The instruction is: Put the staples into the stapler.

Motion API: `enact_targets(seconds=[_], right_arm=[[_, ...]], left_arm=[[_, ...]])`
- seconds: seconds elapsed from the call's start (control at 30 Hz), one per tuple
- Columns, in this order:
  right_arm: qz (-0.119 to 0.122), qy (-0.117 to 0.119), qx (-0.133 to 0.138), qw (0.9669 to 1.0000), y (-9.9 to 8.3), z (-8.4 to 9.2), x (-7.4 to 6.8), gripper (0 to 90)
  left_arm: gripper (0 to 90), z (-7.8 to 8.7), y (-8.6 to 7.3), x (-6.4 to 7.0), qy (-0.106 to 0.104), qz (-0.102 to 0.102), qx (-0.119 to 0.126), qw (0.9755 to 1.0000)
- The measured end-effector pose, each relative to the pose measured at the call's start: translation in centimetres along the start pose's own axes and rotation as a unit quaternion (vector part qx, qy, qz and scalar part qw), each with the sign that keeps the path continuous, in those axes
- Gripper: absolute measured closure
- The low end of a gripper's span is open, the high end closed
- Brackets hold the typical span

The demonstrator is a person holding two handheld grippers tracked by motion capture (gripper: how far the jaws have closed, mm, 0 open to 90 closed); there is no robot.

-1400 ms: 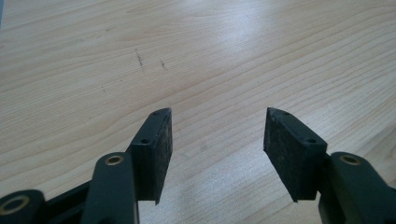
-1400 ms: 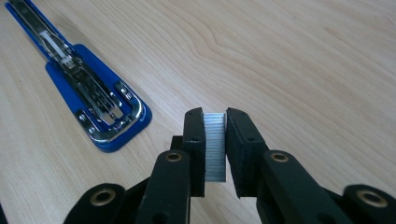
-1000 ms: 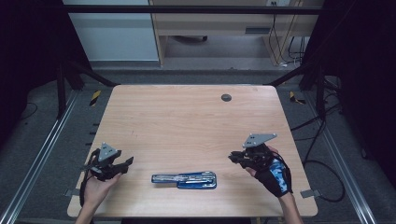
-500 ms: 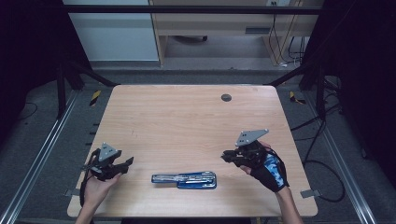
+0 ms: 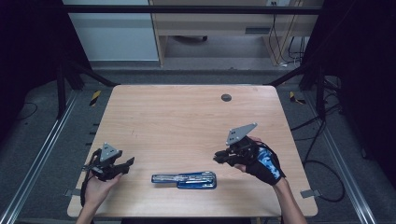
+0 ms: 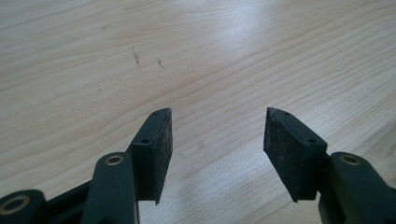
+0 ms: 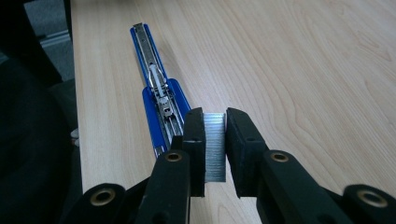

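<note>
Between the right gripper's (image 7: pixel 215 142) clamped jaws sits a staple strip (image 7: pixel 215 147), just short of the opened stapler (image 7: pixel 159 100).

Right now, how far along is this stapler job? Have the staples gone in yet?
Not yet. Done so far: the blue stapler lies opened flat near the table's front edge, its metal channel showing. In hand: the right gripper is shut on a strip of staples, held short of the stapler. The left gripper is open over bare wood. Left, I'd guess: set the strip in the channel and close the stapler.
</note>
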State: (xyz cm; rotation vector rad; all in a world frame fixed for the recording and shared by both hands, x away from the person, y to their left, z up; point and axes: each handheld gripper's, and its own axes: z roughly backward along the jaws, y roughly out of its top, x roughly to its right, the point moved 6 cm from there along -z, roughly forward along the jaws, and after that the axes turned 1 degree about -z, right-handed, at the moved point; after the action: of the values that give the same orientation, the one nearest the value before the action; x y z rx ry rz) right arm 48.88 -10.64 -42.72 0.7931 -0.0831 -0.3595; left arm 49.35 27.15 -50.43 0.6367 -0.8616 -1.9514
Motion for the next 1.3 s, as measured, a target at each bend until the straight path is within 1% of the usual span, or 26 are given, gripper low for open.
enact_targets(seconds=[0.07, 0.2, 0.3, 0.4, 0.53, 0.63, 0.93, 1.07, 1.2, 1.3], right_arm=[[0.008, 0.004, -0.005, 0.9999, 0.3, -0.2, -0.1, 78.6], [0.029, 0.024, -0.014, 0.9992, 1.1, -0.7, -0.6, 78.6], [0.047, 0.040, -0.026, 0.9978, 1.4, -1.2, -1.0, 78.5], [0.058, 0.052, -0.040, 0.9962, 1.6, -1.8, -1.2, 78.6], [0.064, 0.059, -0.049, 0.9950, 1.6, -2.5, -1.2, 78.5], [0.066, 0.064, -0.051, 0.9945, 1.7, -3.0, -1.2, 78.5], [0.079, 0.073, -0.061, 0.9923, 2.0, -3.6, -1.3, 78.5], [0.081, 0.076, -0.067, 0.9916, 1.8, -3.9, -1.2, 78.6], [0.084, 0.085, -0.069, 0.9904, 1.6, -4.3, -1.3, 78.5], [0.087, 0.089, -0.079, 0.9891, 1.2, -4.6, -1.4, 78.6]], left_arm=[[42.4, 0.0, -0.1, -0.1, 0.001, -0.001, -0.003, 1.0000], [42.4, 0.0, 0.0, 0.0, 0.001, 0.001, 0.000, 1.0000], [42.4, 0.0, 0.0, 0.0, 0.002, -0.001, 0.000, 1.0000], [42.4, 0.0, 0.0, 0.0, 0.002, -0.001, -0.001, 1.0000], [42.4, 0.0, -0.1, 0.0, 0.002, -0.002, -0.002, 1.0000], [42.4, 0.0, -0.1, -0.1, 0.002, -0.001, -0.002, 1.0000], [42.4, -0.1, -0.1, 0.0, 0.001, -0.003, -0.004, 1.0000], [42.4, -0.2, -0.1, 0.0, 0.000, -0.003, -0.004, 1.0000], [42.5, -0.2, -0.1, 0.1, 0.000, -0.003, -0.005, 1.0000], [42.5, -0.2, -0.1, 0.1, -0.001, -0.002, -0.005, 1.0000]])
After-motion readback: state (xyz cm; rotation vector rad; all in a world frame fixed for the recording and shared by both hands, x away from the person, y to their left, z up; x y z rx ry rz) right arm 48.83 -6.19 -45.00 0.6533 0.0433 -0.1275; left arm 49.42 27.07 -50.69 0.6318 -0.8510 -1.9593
